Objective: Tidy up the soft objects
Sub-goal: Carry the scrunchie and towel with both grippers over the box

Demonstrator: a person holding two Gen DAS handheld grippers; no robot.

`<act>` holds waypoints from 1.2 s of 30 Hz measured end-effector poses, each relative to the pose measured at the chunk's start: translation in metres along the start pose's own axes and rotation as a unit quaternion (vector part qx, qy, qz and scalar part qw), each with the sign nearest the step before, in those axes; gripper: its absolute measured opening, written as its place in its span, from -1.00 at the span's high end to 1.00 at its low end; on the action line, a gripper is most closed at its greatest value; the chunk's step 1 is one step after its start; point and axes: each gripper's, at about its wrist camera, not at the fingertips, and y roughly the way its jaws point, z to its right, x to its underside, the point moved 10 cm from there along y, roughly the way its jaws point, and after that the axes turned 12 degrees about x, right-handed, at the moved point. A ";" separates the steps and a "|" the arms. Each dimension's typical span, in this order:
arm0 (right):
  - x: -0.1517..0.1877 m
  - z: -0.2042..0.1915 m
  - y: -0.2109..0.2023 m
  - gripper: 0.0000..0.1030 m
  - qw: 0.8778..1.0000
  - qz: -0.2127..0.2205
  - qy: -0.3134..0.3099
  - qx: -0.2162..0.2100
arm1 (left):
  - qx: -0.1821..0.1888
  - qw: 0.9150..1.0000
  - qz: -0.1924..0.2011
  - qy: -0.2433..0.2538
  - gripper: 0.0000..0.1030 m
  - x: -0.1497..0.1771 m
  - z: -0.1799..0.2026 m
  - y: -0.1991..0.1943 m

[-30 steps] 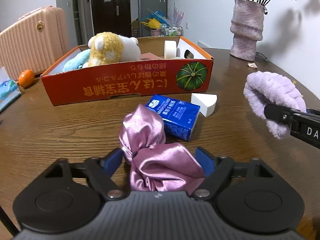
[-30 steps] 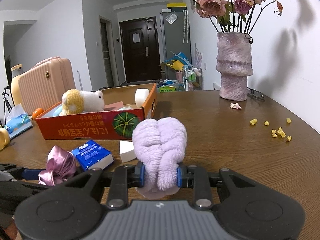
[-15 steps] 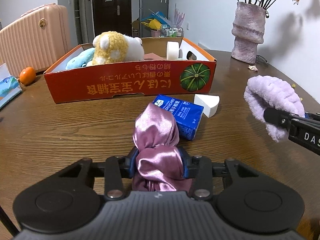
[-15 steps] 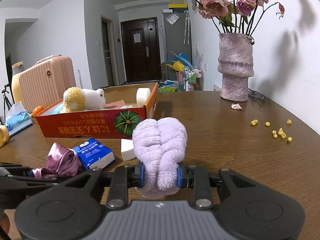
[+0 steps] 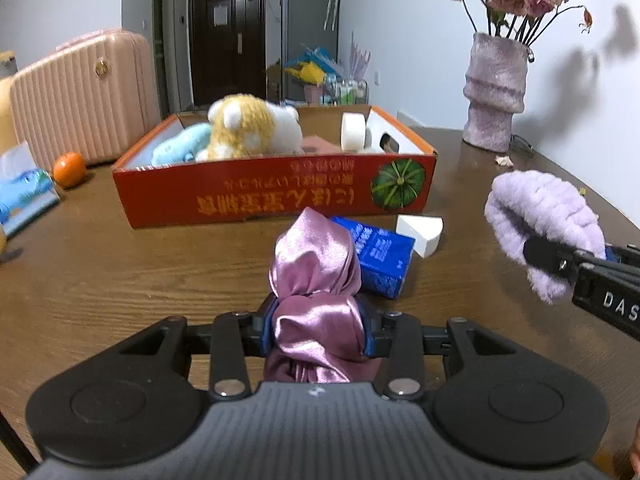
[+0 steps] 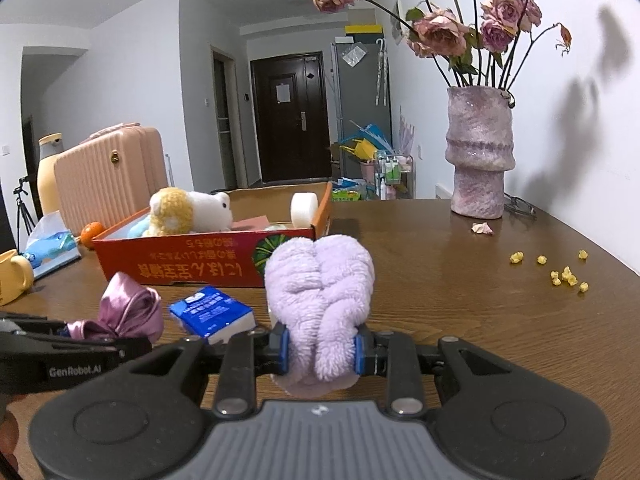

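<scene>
My left gripper [image 5: 318, 328] is shut on a pink satin scrunchie [image 5: 316, 264], which bulges up between the blue pads just above the wooden table. My right gripper [image 6: 320, 350] is shut on a fluffy lilac scrunchie [image 6: 320, 280]. In the left wrist view that lilac scrunchie [image 5: 540, 216] hangs at the right, off the table. Behind both stands an orange cardboard box [image 5: 260, 200]. It holds a yellow-and-white plush toy [image 5: 248, 132], a light blue soft item and a white roll. The pink scrunchie [image 6: 128, 308] also shows at the left of the right wrist view.
A blue carton [image 5: 380, 256] and a white sponge wedge [image 5: 420, 230] lie just in front of the box. A vase of dried roses [image 5: 496, 92] stands at the back right. An orange [image 5: 69, 164], a tissue pack [image 5: 24, 196] and a yellow mug [image 6: 12, 280] sit at the left. Small yellow bits [image 6: 564, 276] dot the right side.
My left gripper's jaws have closed from wide open onto the pink satin scrunchie, bunching it up and lifting it slightly. The right gripper keeps its hold on the lilac scrunchie without moving.
</scene>
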 end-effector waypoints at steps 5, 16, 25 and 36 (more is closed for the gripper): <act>0.001 -0.010 -0.006 0.46 1.000 0.006 -0.005 -0.004 | -0.004 1.000 0.022 0.010 0.24 -0.005 -0.003 -0.013; 0.000 -0.039 -0.018 0.46 1.000 0.018 -0.014 -0.019 | -0.013 0.999 0.052 0.009 0.24 -0.012 -0.015 -0.036; -0.002 -0.060 -0.021 0.46 0.999 0.023 -0.017 -0.026 | -0.017 0.997 0.077 0.003 0.24 -0.018 -0.029 -0.053; -0.012 -0.088 -0.024 0.46 0.999 0.034 -0.021 -0.036 | -0.018 0.996 0.091 -0.007 0.24 -0.026 -0.051 -0.066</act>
